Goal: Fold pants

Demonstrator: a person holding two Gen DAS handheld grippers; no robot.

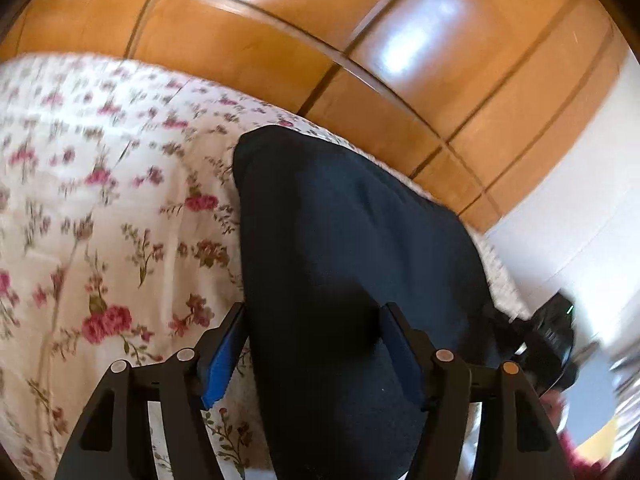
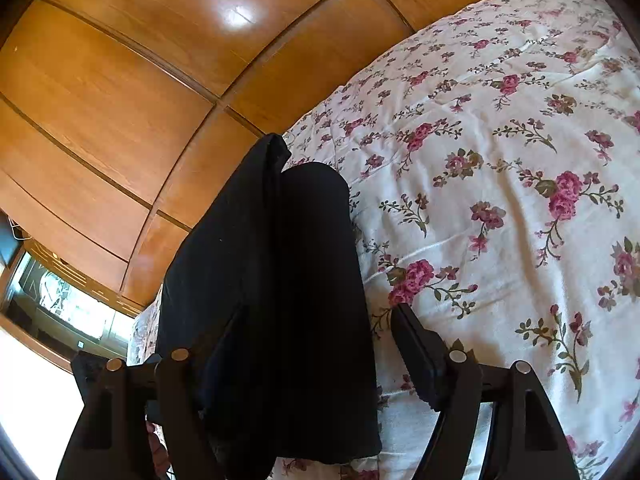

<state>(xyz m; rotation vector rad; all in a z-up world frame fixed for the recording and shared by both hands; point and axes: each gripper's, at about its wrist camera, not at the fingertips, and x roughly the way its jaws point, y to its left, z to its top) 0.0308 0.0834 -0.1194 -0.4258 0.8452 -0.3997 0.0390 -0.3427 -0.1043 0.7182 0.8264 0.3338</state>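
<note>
The dark pants [image 1: 340, 220] lie as a long folded strip on the floral bedspread [image 1: 100, 200], near the bed's edge. My left gripper [image 1: 314, 312] is open and straddles the near end of the strip. Its blue-padded left finger [image 1: 224, 356] stands just off the cloth and its right finger [image 1: 400, 340] rests over it. In the right wrist view the pants [image 2: 288, 240] show two stacked layers. My right gripper [image 2: 318, 312] is open around them. Bedspread shows between the cloth and its right finger [image 2: 420, 352]. The left finger is hard to tell from the dark cloth.
A wooden wardrobe [image 1: 360, 60] [image 2: 120, 80] stands close behind the bed's edge. A white wall [image 1: 580, 220] and a black device with a green light [image 1: 554, 332] are at the right. A bright window [image 2: 60, 300] shows low left. The bedspread [image 2: 500, 160] stretches away to the right.
</note>
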